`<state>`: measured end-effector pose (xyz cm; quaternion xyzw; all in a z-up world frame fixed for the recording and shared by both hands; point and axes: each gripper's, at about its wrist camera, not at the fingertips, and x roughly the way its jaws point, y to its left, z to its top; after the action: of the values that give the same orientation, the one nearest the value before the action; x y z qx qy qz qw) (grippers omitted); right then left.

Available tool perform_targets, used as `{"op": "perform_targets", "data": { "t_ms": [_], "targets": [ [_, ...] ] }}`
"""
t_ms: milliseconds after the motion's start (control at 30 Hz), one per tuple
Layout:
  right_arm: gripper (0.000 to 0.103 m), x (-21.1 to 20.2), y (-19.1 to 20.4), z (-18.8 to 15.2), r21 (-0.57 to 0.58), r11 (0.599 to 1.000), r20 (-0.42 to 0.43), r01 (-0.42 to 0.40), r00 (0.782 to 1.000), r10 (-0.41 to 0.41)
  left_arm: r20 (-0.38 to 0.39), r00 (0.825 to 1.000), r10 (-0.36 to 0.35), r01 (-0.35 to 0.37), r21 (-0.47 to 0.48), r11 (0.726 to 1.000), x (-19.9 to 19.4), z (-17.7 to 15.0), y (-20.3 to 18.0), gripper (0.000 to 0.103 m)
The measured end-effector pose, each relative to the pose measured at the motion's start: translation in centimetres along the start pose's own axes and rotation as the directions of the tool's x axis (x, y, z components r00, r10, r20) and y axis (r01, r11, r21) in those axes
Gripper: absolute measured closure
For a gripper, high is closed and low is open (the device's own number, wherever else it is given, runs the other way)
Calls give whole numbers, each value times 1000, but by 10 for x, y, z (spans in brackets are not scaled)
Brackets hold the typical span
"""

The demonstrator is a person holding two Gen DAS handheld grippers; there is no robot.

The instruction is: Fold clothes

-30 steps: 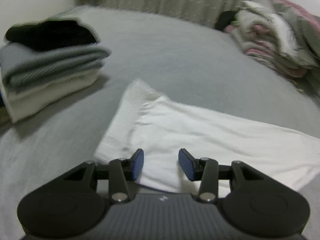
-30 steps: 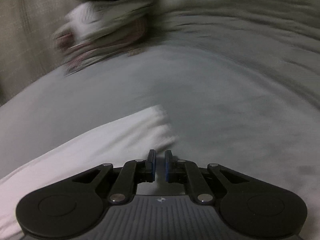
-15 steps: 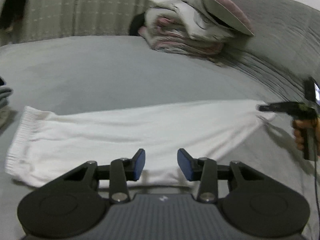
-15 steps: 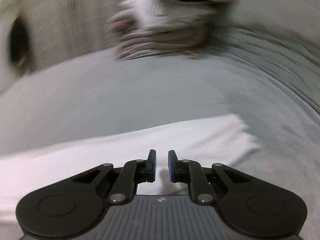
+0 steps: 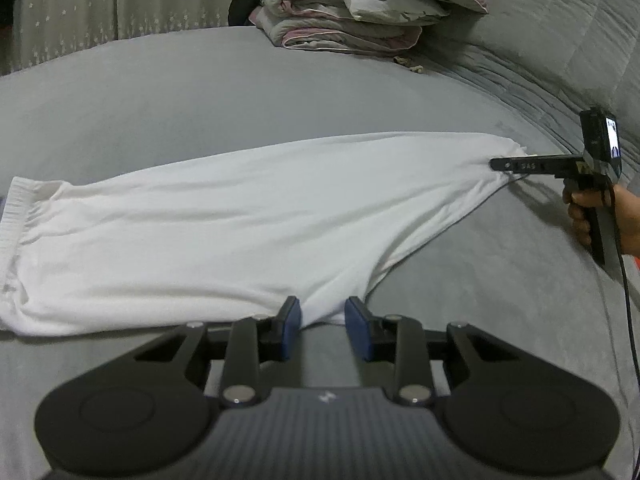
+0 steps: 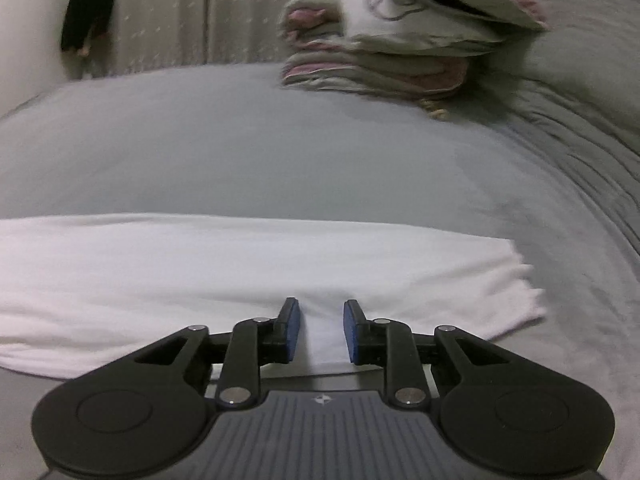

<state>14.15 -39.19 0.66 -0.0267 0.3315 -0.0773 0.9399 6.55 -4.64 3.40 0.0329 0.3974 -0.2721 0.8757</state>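
A long white garment (image 5: 224, 224) lies spread across a grey bed (image 5: 200, 92). The left gripper (image 5: 322, 322) sits at the garment's near edge, its jaws part open and just closing, cloth bunched between them but not pinched. The right gripper (image 6: 318, 328), at the garment's far-right end, has jaws just opening, cloth between them, unclamped. Folded quilts (image 5: 352, 12) are stacked well beyond the garment.

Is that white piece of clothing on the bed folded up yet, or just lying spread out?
Spread out. The white garment lies long and flat across the grey bed, ribbed hem at one end; no crosswise fold shows.
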Motion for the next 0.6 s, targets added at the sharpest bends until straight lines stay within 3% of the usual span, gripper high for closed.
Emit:
{"op": "perform_targets", "data": {
  "t_ms": [167,300,467,600],
  "targets": [
    [80,4,-59,2,136,982,4,133,991,-135,-2,1000,-1,1,1,1000,1,1,-2,76],
    [80,4,-90,2,215,964,7,154,987,-159,-1,1000,3,-3,1,1000,1,1,-2,76],
    [76,8,-105,12,228,925,-32,304,952,-305,0,1000,-7,7,-16,1000,0,1,0,76],
    [76,5,-102,24,273,932,21,239,967,-255,1,1000,-6,6,-15,1000,0,1,0,76]
  ]
}}
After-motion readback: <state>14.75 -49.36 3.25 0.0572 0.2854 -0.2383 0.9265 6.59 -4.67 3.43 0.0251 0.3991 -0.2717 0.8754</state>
